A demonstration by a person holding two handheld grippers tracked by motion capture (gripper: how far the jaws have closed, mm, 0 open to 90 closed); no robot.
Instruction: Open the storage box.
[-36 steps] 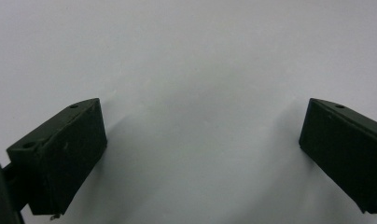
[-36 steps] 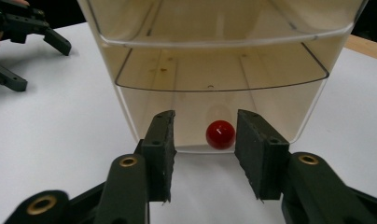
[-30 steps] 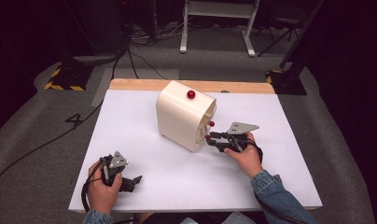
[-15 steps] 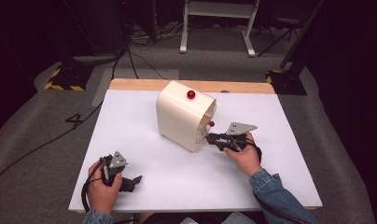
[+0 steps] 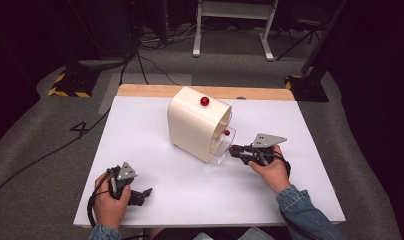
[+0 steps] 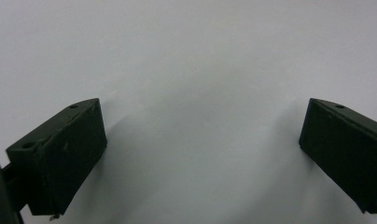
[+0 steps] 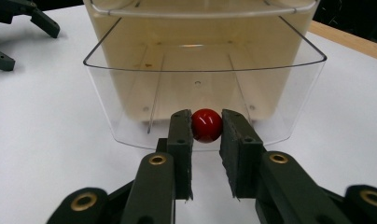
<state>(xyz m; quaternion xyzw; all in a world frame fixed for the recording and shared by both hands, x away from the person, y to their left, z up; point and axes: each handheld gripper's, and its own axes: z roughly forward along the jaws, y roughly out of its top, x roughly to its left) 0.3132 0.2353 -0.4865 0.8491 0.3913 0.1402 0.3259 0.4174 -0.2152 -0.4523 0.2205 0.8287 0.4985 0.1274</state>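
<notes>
Right gripper (image 7: 206, 135) clamps red knob (image 7: 206, 125) (drawer's).

Clear drawer (image 7: 130, 93) of cream box (image 5: 192, 125), red knob (image 7: 206, 125) gripped.

Only one sign can be read: a large dark figure "4" (image 5: 82, 128) stands on the grey floor (image 5: 35, 150), at about nine o'clock from the white table (image 5: 140, 130), just beside its left edge. No other text, label or brand is readable on any of the things.
</notes>
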